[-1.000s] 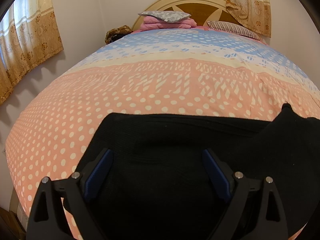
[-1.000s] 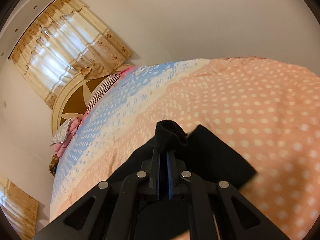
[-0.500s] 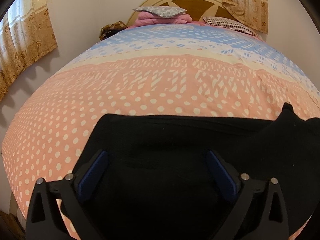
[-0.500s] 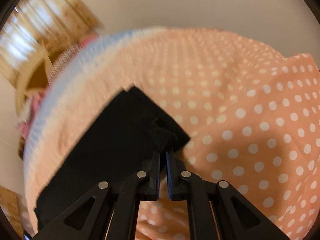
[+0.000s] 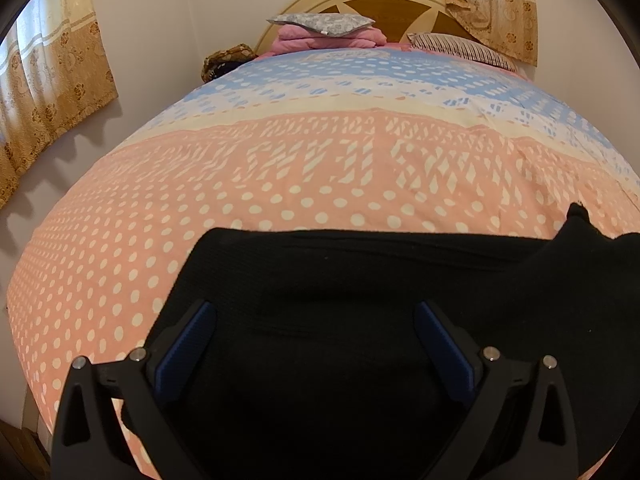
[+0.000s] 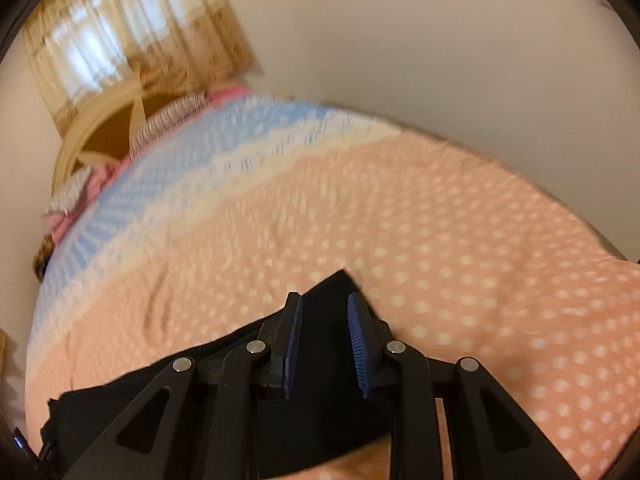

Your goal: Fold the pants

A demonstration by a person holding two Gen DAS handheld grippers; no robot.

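Left gripper (image 5: 316, 320) is hanging low over the black pants (image 5: 360, 300), jaws spread wide, nothing pinched; blue pads (image 5: 188, 340) are standing clear of the cloth. Right gripper (image 6: 325, 320) is parting its jaws, narrow gap, cloth lying behind them, pads not pressing; view blurred. Pants are lying folded in a flat dark slab on the near end of the bed, one corner (image 5: 578, 216) peaking up at right. Dotted pink-and-blue bedspread (image 5: 320, 160) is stretching away behind. Farther: striped pillow (image 5: 460, 50), pink folded bedding (image 5: 328, 38) under a grey cushion (image 5: 320, 22), curved headboard (image 5: 384, 0), curtains (image 5: 52, 76) on both walls.
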